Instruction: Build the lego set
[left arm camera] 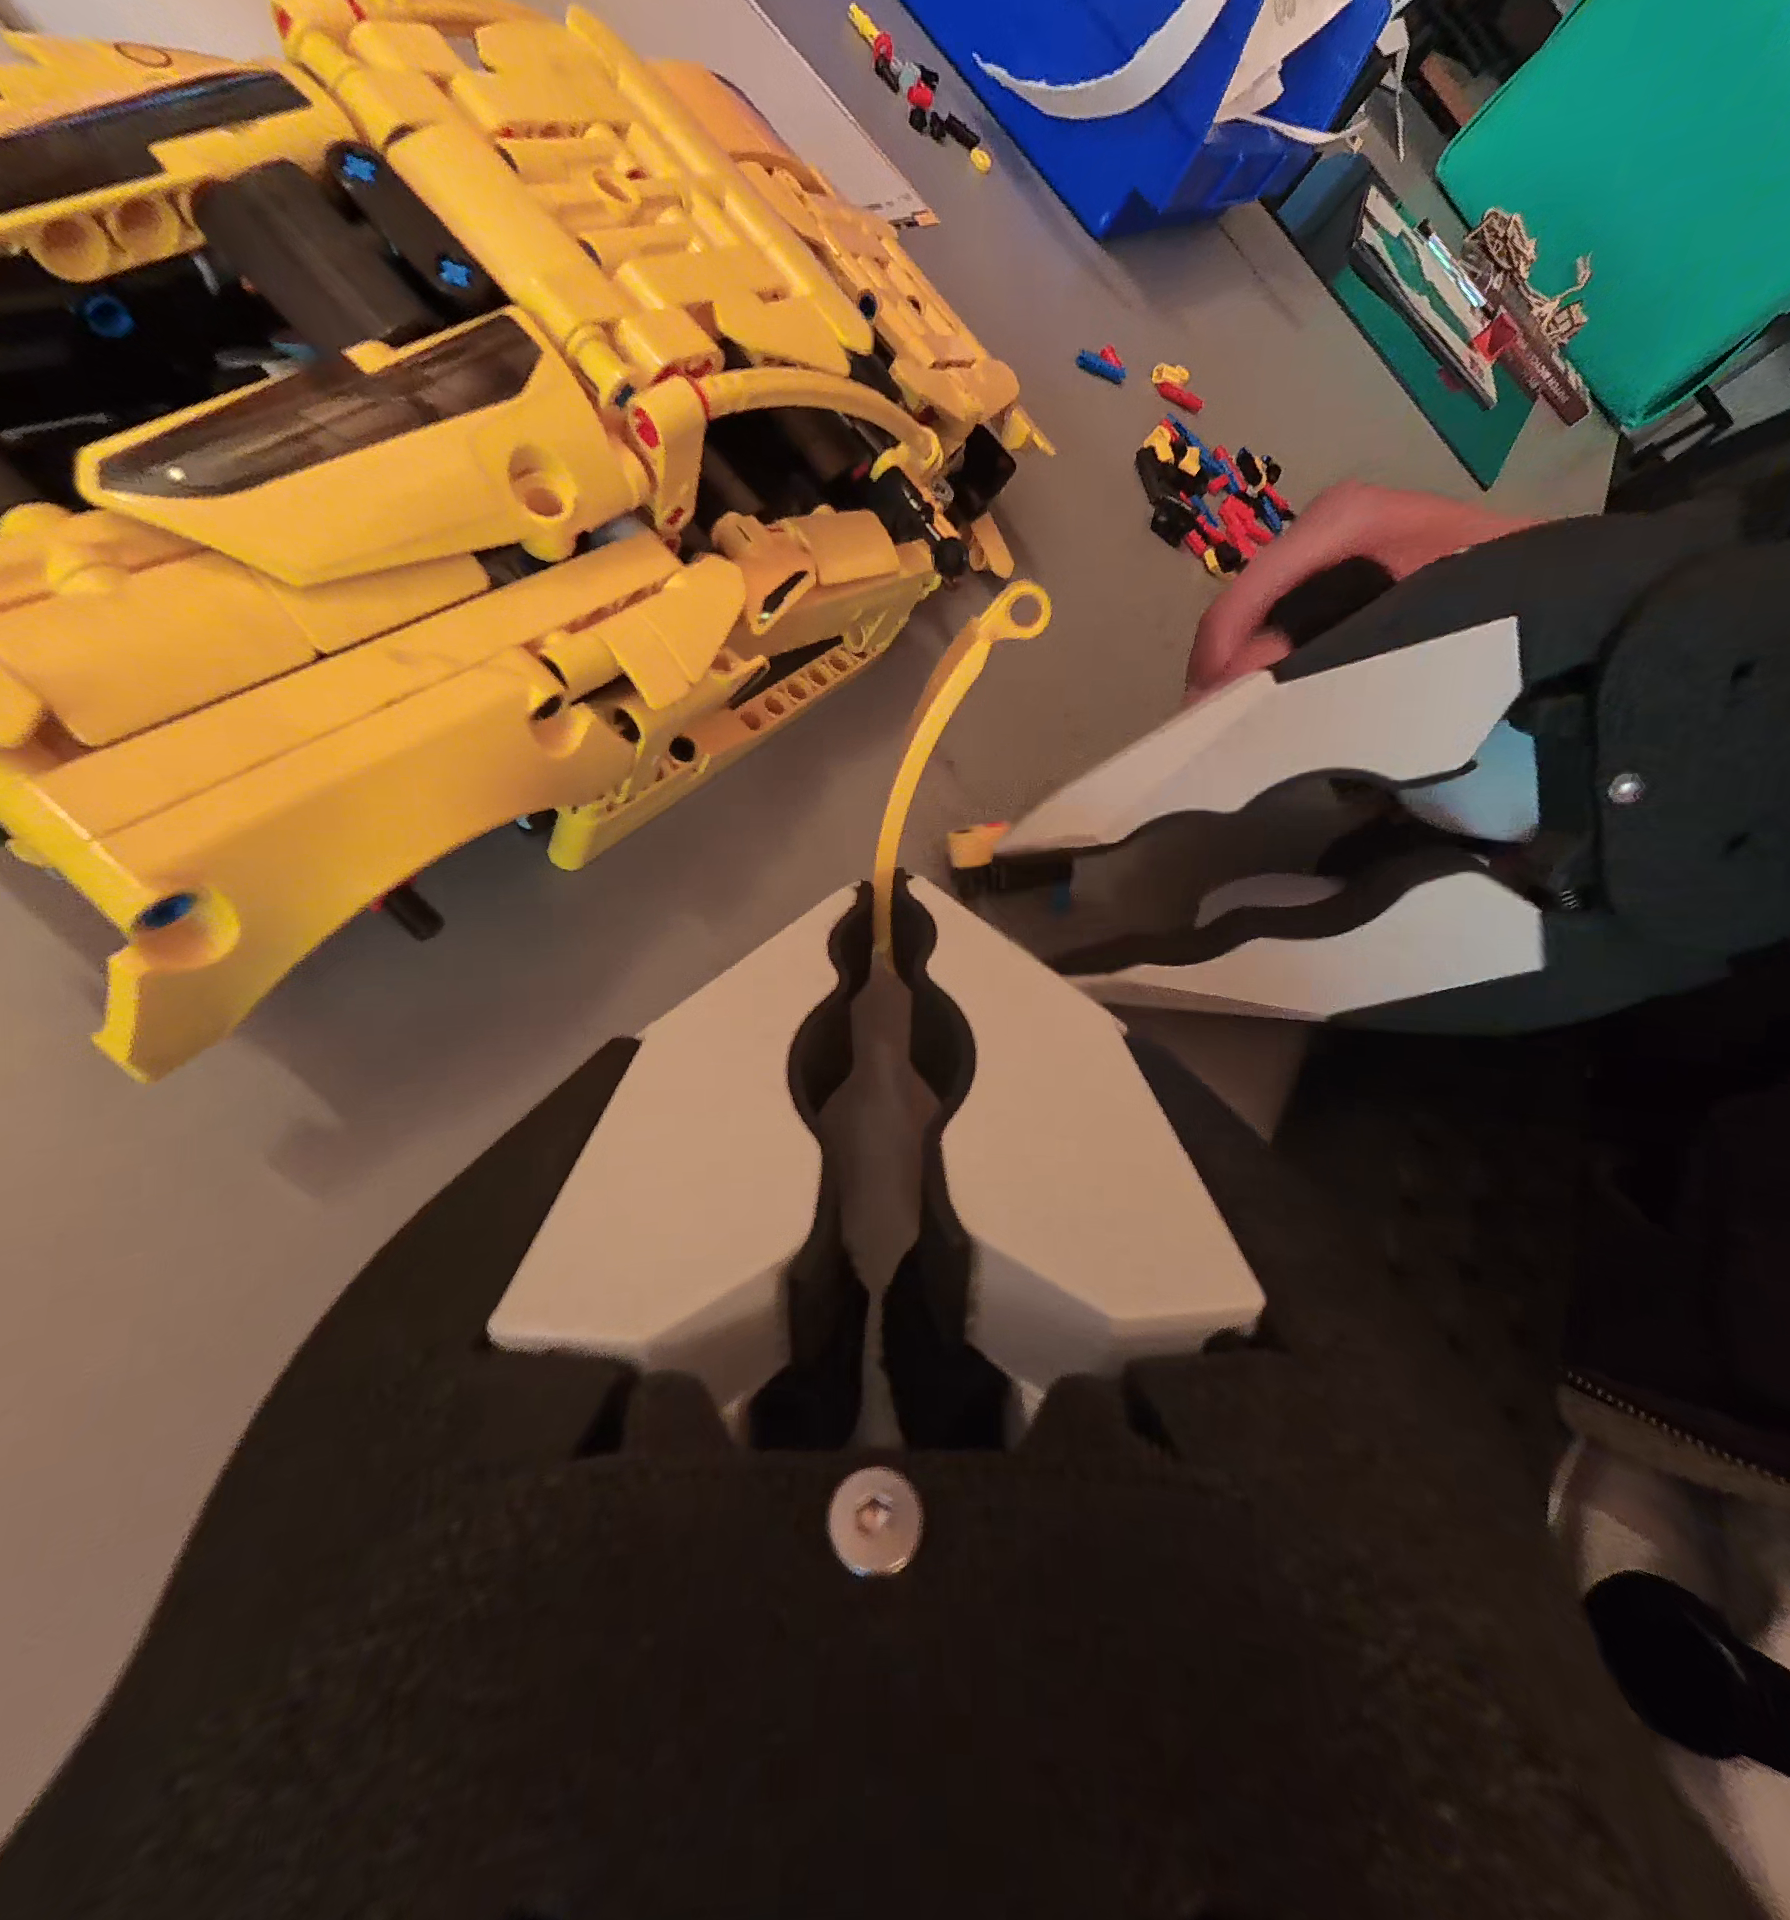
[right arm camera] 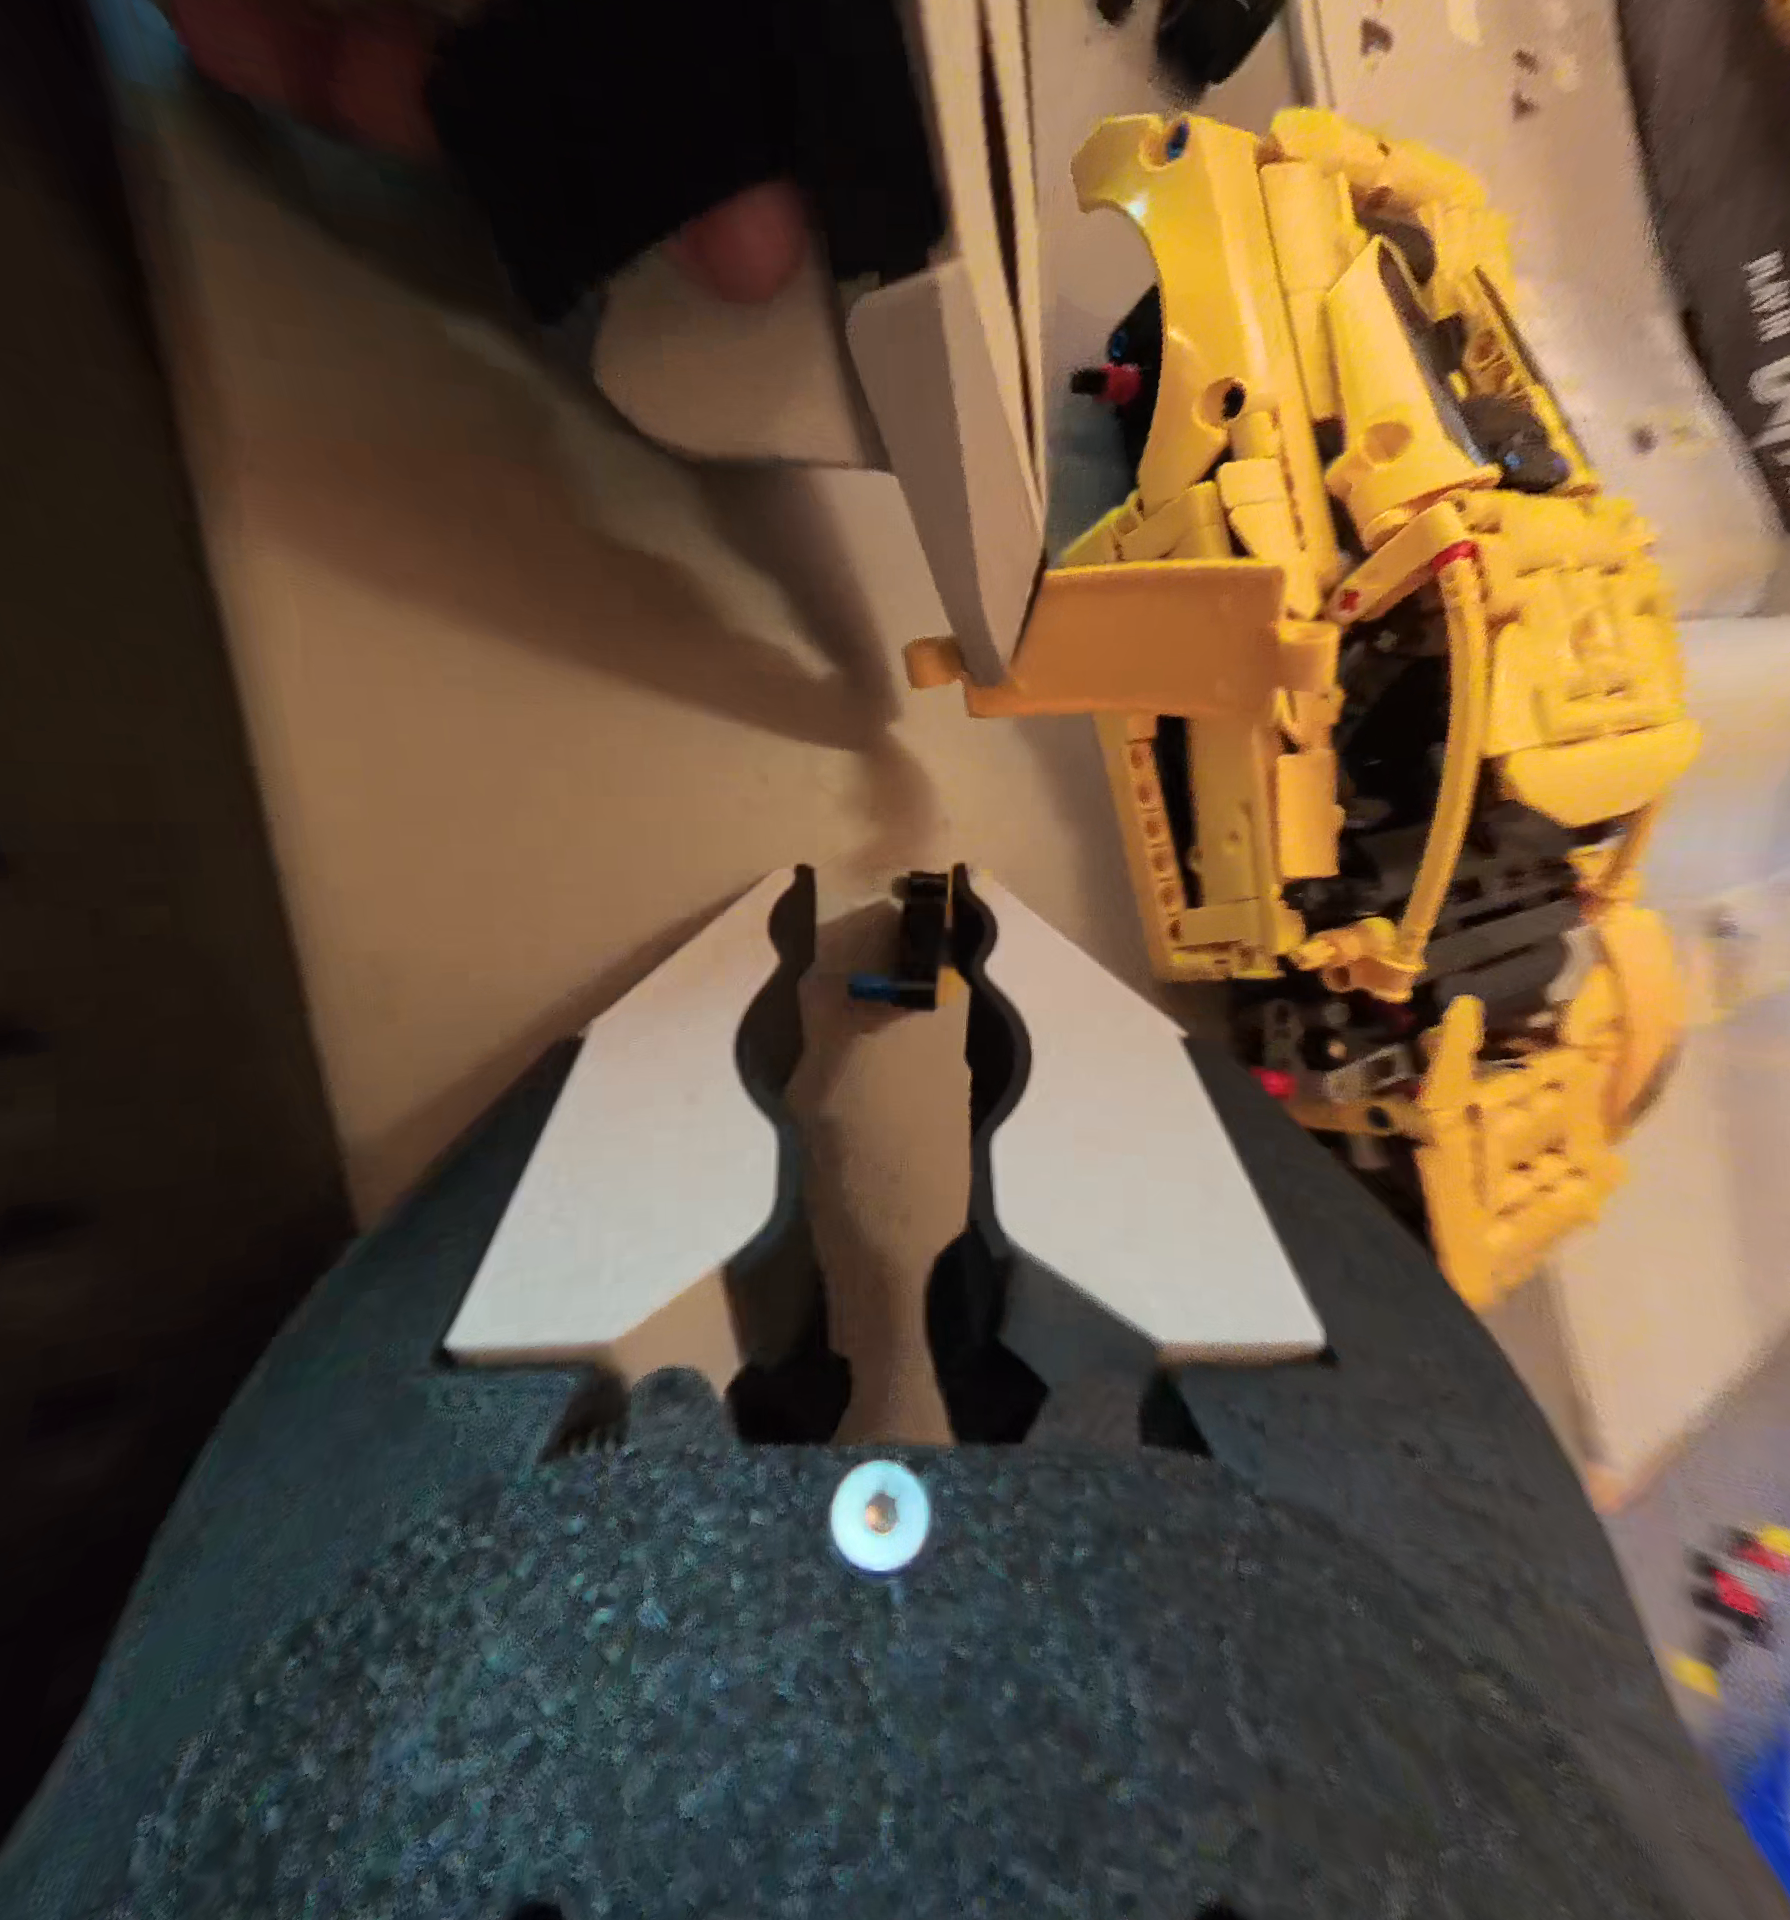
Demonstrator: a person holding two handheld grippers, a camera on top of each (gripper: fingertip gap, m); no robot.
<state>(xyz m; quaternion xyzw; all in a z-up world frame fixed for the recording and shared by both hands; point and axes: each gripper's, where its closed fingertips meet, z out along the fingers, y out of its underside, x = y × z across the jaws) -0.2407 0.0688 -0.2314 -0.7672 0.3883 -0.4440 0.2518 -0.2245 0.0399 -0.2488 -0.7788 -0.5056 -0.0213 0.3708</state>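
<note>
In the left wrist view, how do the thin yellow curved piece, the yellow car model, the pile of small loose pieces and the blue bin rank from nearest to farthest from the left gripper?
1. Thin yellow curved piece: pinched in the left gripper, pointing up ahead.
2. Yellow car model: ahead, to the left.
3. Pile of small loose pieces: farther ahead, to the right.
4. Blue bin: at the top, far right.

- yellow lego car [left arm camera: 371, 540]: glossy smooth plastic
- curved yellow piece [left arm camera: 932, 748]: thin glossy plastic
- left hand-held gripper [left arm camera: 883, 904]: matt white fingers [left arm camera: 725, 1143], grainy black body, bright metal screw [left arm camera: 875, 1522]
- worktop [left arm camera: 143, 1299]: smooth matt grey
- blue bin [left arm camera: 1161, 135]: glossy plastic
</note>
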